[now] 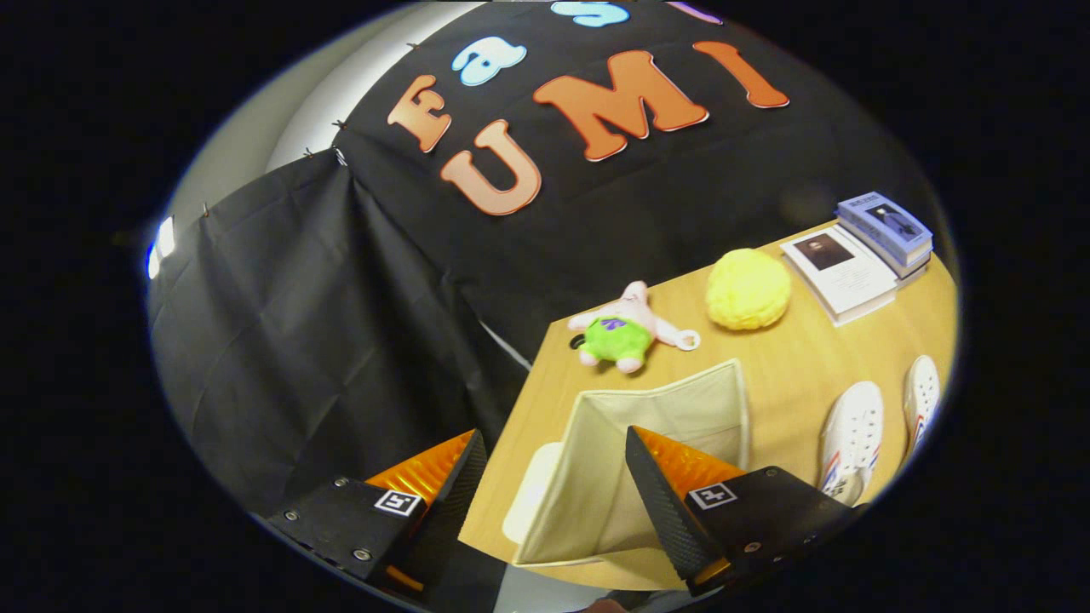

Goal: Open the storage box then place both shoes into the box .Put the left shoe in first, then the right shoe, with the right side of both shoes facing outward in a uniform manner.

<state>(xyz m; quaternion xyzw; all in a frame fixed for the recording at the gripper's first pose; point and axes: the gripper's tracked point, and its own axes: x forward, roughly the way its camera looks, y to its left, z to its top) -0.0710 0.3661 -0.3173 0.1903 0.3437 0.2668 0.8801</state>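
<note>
Our gripper [553, 485] has its fingers spread wide, holding nothing. Between and just ahead of them sits the cream fabric storage box [630, 460], mouth open toward us and empty inside, its pale lid flap [530, 494] hanging off the near side, so we judge the opening step done. Both loads remain: the two white canvas sneakers with red-blue stripes [851, 438] lie side by side on the wooden table [792, 366], just beyond the right finger. Left shoe goes first; we can't tell which is which. Further back: plush starfish toy [626, 328], yellow fluffy ball [748, 289], stacked books [860, 251].
</note>
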